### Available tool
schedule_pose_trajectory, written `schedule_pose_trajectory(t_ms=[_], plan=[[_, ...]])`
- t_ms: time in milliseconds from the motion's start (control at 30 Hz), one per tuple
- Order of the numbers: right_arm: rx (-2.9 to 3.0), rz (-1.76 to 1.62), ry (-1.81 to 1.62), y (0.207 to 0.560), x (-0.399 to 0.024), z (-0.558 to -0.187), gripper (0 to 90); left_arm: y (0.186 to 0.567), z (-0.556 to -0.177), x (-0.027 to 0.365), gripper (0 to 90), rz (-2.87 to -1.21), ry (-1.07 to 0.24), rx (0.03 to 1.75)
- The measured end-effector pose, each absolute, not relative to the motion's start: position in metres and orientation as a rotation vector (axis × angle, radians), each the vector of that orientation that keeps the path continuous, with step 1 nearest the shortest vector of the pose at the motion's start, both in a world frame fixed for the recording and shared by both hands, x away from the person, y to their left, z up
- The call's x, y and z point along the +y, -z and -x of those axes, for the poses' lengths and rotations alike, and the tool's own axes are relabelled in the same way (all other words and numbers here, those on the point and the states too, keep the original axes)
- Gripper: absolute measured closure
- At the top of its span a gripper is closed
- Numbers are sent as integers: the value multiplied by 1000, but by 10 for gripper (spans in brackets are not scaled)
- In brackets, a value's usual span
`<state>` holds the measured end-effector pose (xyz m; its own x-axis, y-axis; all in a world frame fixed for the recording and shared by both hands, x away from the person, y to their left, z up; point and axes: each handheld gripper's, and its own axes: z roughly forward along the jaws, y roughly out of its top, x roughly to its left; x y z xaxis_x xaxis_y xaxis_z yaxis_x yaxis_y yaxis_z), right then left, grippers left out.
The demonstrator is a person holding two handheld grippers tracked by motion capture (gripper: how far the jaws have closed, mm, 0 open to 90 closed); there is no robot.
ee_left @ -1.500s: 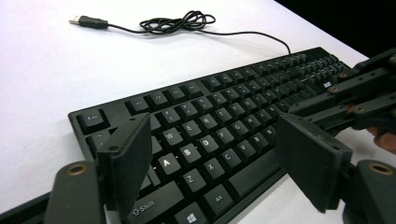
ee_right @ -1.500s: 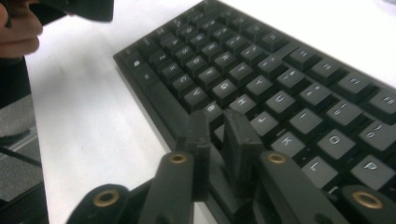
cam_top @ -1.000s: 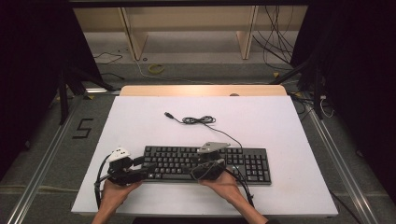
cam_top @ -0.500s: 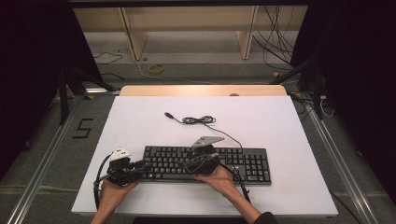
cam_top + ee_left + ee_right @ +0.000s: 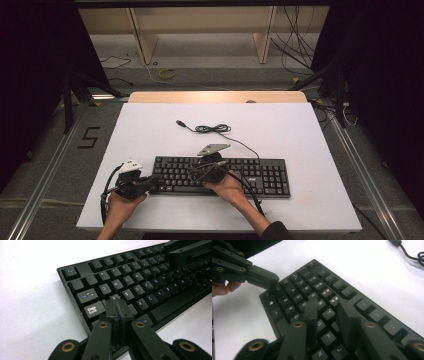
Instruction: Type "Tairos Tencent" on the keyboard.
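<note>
I see my left gripper [image 5: 117, 305] clenched on nothing above the black keyboard [image 5: 220, 175]; my right gripper [image 5: 328, 308] has just been closing, nothing between.

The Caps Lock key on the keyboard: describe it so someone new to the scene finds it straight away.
On the white table lies a black keyboard; go to its left end, where the shut left gripper hovers. Caps Lock sits at the left edge, directly below Tab. It is wider than the letter keys, with a two-line legend.
</note>
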<state>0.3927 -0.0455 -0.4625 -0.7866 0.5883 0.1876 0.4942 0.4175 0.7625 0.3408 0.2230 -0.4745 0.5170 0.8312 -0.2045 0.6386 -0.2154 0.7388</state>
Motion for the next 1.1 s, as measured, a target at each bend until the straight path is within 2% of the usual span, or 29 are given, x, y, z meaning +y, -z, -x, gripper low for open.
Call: schedule_pose_trajectory(t_ms=[167,367,1100], plan=[[2568,-969,-1284,465,-39,-395,832,475,-341,223,890,-1958,-298,1204],[2578,-981,-1258,468,-34,-398,896,476,-343,222,890,-1965,-290,1210],[2591,-1002,-1189,476,-24,-405,900,479,-345,222,890,-1985,-277,1220]])
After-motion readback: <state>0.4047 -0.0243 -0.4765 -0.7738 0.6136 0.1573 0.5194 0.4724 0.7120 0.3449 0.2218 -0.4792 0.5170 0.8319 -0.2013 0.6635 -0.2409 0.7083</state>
